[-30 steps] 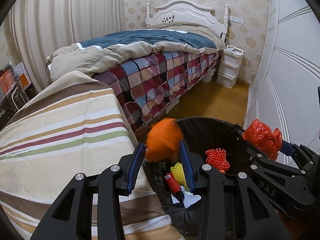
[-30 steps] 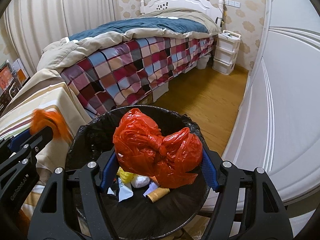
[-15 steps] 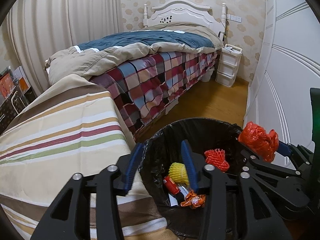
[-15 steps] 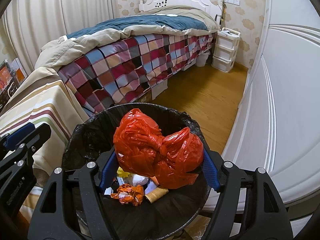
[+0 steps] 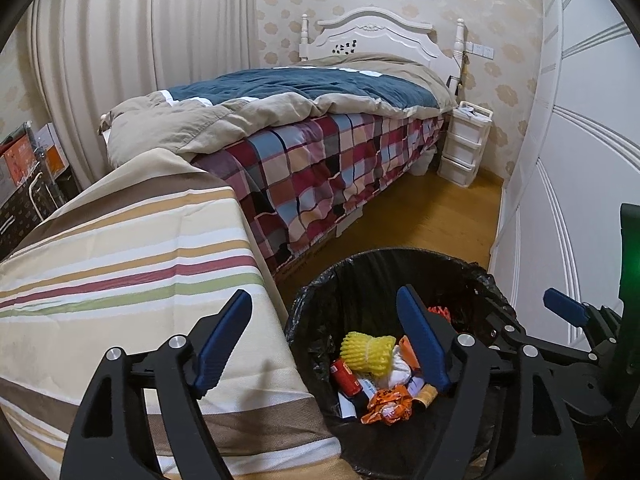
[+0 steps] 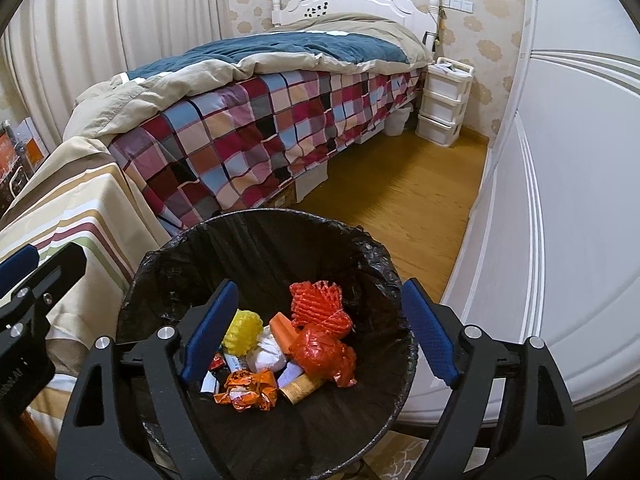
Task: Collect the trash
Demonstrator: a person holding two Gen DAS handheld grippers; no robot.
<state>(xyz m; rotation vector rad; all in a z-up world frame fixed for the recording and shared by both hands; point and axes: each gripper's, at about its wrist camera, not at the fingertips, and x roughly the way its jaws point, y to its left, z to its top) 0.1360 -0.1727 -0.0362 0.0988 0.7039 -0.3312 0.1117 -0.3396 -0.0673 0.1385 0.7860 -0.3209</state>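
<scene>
In the left wrist view, my left tongs (image 5: 324, 344) have just been opening and now stand wide, with nothing between the blue pads. The crumpled orange wrapper (image 5: 386, 404), which they held one second ago, now lies on the bottom of the black-lined trash bin (image 5: 476, 276), below the tongs and in front of the yellow foam net (image 5: 368, 350). The left pad hangs over the striped cloth (image 5: 120, 264) beside the bin, the right pad over the bin's mouth. So I judge this piece as delivered.

In the right wrist view, my right tongs (image 6: 320, 338) have also just been opening; they are spread wide and empty above the bin (image 6: 264, 220). The red plastic bag (image 6: 324, 354), which filled them half a second ago, has dropped and rests in the bin against the red foam net (image 6: 316, 306), just right of the orange wrapper (image 6: 246, 390) and a cardboard tube (image 6: 298, 388). Both tongs are free now. No trash shows on the striped cloth or on the wooden floor (image 6: 400, 200) beyond the bin, so I think the next step is to look elsewhere for more.
</scene>
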